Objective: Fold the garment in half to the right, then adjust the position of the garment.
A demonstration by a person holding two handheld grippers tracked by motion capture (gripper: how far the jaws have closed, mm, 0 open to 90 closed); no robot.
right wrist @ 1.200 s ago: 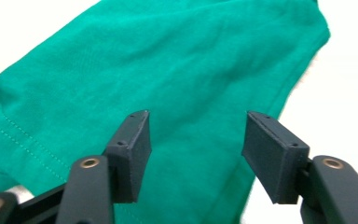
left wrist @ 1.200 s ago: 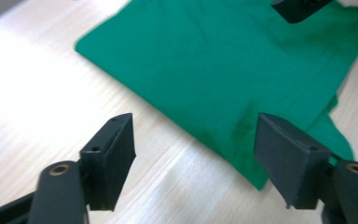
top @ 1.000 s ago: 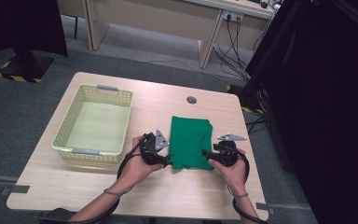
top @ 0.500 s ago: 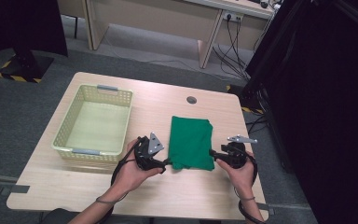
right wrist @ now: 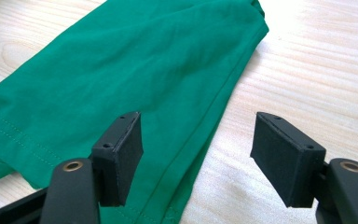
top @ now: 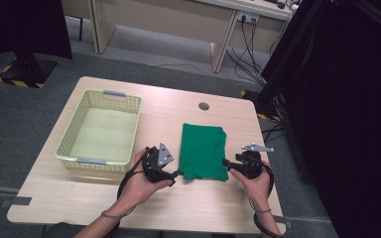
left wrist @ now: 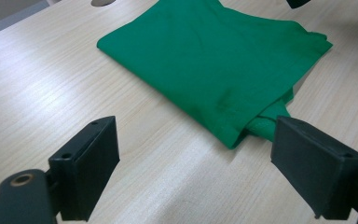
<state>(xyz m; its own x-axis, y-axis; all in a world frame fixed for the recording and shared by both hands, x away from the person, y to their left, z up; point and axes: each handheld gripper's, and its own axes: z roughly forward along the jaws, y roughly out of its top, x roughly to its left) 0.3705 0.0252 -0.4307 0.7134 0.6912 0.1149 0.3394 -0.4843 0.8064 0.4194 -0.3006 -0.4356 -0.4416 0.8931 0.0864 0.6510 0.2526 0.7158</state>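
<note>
Basket (top: 64, 151) sits bare inside – green cloth (top: 203, 151) lies folded beside it. Left gripper (top: 174, 173) has just spread wide; right gripper (top: 225, 162) gapes too, gripping nothing.

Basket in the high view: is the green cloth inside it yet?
No, the folded green cloth lies flat on the wooden table, to the right of the pale yellow basket, which holds nothing.

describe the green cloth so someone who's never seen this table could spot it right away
On the wooden table, look right of the pale yellow basket. The green cloth lies folded flat near the front edge, between the two grippers. It is the only soft, deep green thing there.
</note>
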